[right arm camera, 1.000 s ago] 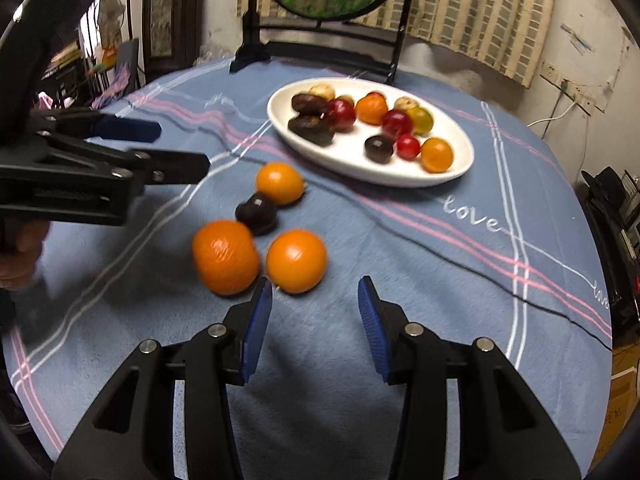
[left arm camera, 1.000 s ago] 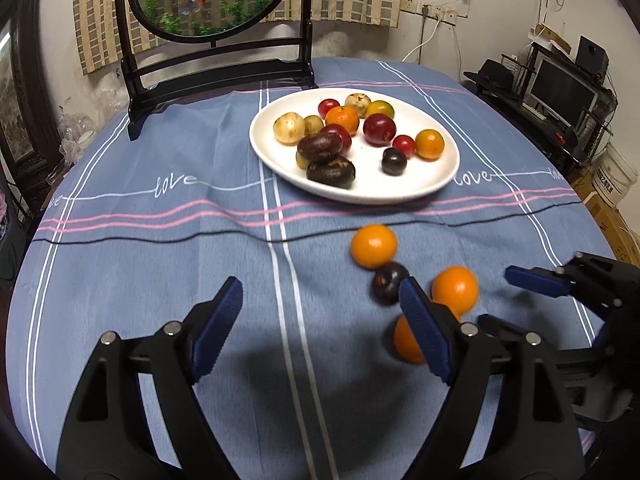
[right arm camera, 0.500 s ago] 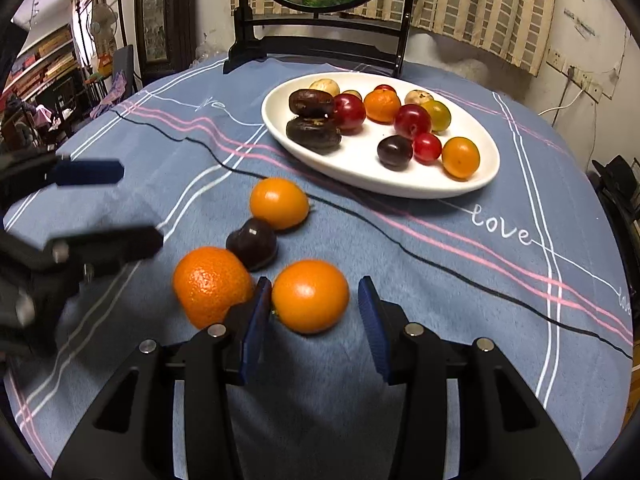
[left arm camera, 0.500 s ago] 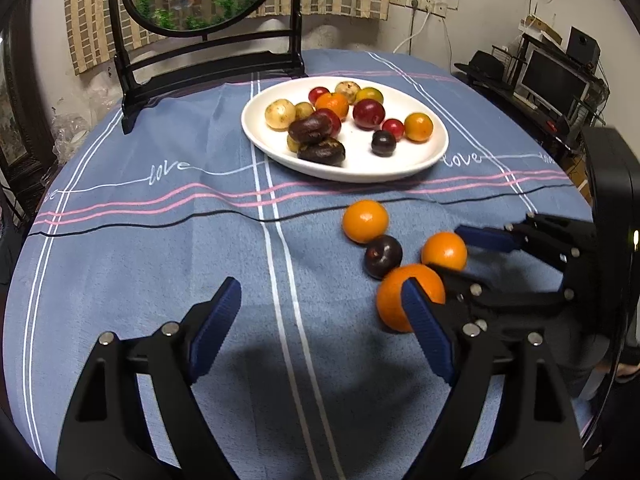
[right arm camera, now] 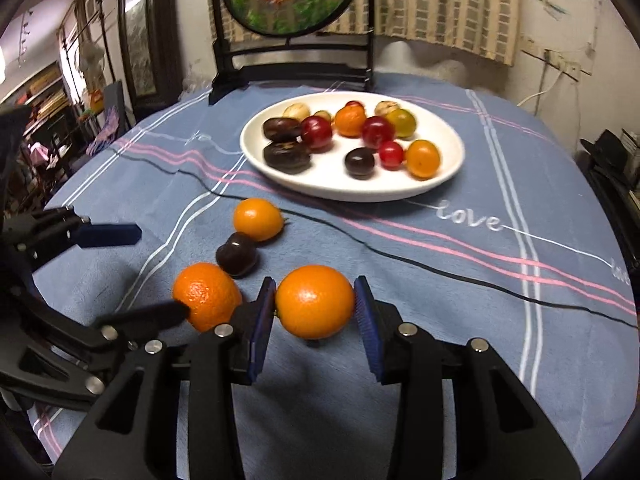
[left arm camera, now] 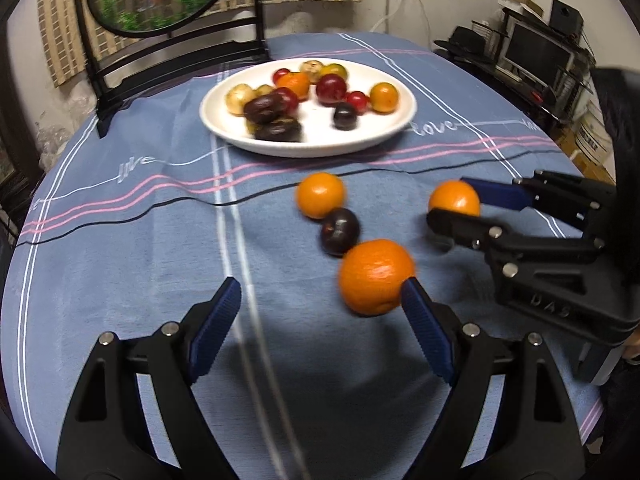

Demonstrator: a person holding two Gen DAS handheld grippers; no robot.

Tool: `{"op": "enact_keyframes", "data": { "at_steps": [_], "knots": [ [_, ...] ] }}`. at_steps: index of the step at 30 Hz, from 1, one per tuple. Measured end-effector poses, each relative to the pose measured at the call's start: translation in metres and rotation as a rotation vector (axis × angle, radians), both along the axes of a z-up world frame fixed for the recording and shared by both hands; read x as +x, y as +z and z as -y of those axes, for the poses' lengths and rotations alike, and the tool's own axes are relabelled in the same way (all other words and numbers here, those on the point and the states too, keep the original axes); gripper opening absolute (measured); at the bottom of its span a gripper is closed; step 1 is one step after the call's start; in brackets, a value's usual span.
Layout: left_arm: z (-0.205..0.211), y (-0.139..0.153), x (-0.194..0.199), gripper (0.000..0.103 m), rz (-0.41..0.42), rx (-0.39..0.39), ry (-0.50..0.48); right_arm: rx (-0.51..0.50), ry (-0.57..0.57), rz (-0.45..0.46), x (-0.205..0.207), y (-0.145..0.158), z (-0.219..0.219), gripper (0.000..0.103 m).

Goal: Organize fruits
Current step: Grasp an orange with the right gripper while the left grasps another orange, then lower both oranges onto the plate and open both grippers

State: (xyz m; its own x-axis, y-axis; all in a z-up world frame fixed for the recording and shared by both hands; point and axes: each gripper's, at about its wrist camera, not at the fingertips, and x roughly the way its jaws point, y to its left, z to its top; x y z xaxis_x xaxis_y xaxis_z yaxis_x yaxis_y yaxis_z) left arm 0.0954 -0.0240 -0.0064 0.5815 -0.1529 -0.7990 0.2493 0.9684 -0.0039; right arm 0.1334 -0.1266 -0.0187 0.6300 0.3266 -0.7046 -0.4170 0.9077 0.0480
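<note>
- Orange fruit (right arm camera: 315,301) sits between the right gripper (right arm camera: 315,320) pads, both touching its sides
- Left gripper (left arm camera: 320,324) fingers spread wide, holding nothing; larger orange (left arm camera: 376,277) against its right fingertip
- White plate (right arm camera: 448,168) of fruit lies well beyond both

In the left view, motion blur smears the plate (left arm camera: 394,130) fruit, so the small pale ones at its far side cannot be told apart. The right gripper (left arm camera: 448,208) hides the near side of its orange (left arm camera: 454,196), and that gripper's body is cut off by the right edge. In the right view, the left gripper (right arm camera: 160,272) covers part of the rough orange (right arm camera: 206,292), its lower finger blurred.
</note>
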Motion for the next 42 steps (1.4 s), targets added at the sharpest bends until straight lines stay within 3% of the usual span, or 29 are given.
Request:
{"op": "enact_keyframes", "data": {
  "at_steps": [6, 8, 9, 10, 17, 29, 37, 42],
  "knots": [
    [0.022, -0.01, 0.007, 0.083, -0.021, 0.02, -0.018, 0.023, -0.02, 0.017, -0.008, 0.005, 0.016, 0.04],
    [0.026, -0.013, 0.009, 0.075, -0.027, 0.025, -0.019, 0.029, -0.024, 0.021, -0.009, 0.005, 0.018, 0.04],
    [0.029, -0.016, 0.011, 0.064, -0.037, 0.025, -0.024, 0.032, -0.025, 0.022, -0.01, 0.006, 0.019, 0.04],
    [0.03, -0.018, 0.013, 0.046, -0.052, 0.019, -0.033, 0.037, -0.025, 0.022, -0.011, 0.006, 0.021, 0.04],
    [0.034, -0.017, 0.009, 0.046, -0.02, 0.06, -0.049, 0.048, -0.034, 0.032, -0.013, 0.009, 0.026, 0.04],
    [0.022, 0.027, 0.015, 0.046, 0.072, 0.057, -0.025, 0.019, -0.035, 0.099, -0.014, 0.031, 0.029, 0.04],
    [0.01, 0.056, 0.061, 0.046, 0.126, 0.041, 0.044, -0.024, -0.019, 0.176, 0.005, 0.053, 0.019, 0.04],
    [0.002, 0.062, 0.095, 0.046, 0.147, 0.032, 0.076, -0.052, -0.003, 0.185, 0.032, 0.05, 0.004, 0.04]
  ]
}}
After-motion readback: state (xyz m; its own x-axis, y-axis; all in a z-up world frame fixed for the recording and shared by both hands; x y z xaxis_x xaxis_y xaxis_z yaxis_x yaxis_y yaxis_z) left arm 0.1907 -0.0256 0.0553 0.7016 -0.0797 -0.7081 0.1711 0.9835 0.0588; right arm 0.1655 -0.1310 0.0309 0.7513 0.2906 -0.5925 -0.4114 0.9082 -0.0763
